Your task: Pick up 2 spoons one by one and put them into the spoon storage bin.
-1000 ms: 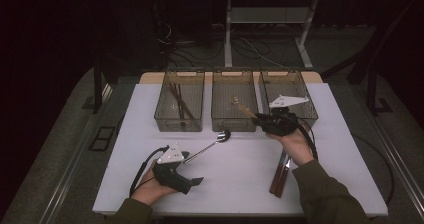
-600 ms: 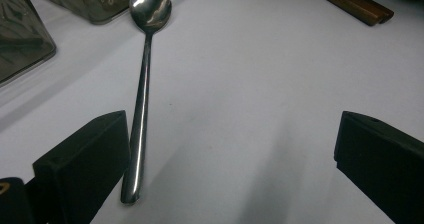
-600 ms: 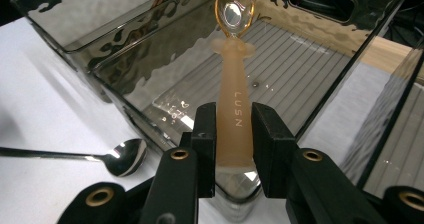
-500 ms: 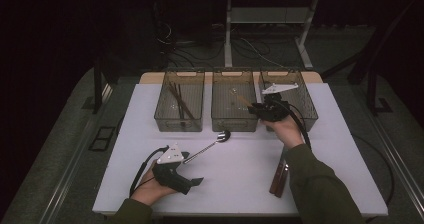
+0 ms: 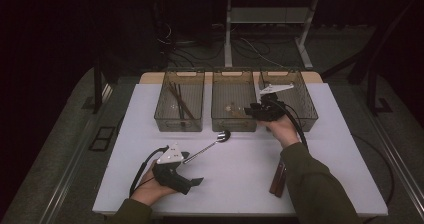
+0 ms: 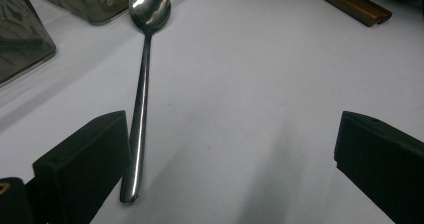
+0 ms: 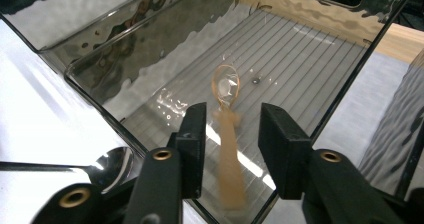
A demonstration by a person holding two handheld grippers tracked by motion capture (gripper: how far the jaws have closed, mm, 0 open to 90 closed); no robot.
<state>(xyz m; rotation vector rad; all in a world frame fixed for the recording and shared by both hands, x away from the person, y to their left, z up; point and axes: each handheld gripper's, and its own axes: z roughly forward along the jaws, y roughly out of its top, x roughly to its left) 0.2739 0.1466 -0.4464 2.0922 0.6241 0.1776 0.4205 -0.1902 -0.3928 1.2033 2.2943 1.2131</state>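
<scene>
A metal spoon [image 5: 210, 145] lies on the white table, its bowl toward the bins. My left gripper [image 5: 192, 170] rests on the table at the handle end, open; in the left gripper view the spoon [image 6: 142, 84] lies just inside the left jaw, and the left gripper [image 6: 230, 129] is spread wide. My right gripper [image 5: 248, 111] hovers over the near right part of the middle bin [image 5: 232, 121]. Its jaws have just been opening. In the right gripper view a brown spoon [image 7: 227, 134], blurred, shows between the right gripper [image 7: 230, 109] jaws without touching the pads, bowl toward the bin floor.
Three clear bins stand in a row at the table's far side. The left bin [image 5: 179, 119] holds dark sticks [image 5: 180, 101]; the right bin [image 5: 305, 109] is beside my right hand. Brown wooden sticks [image 5: 278, 179] lie near the right forearm.
My right gripper moved left and away, from the gap by the right bin to over the middle bin. The left gripper and metal spoon stayed put.
</scene>
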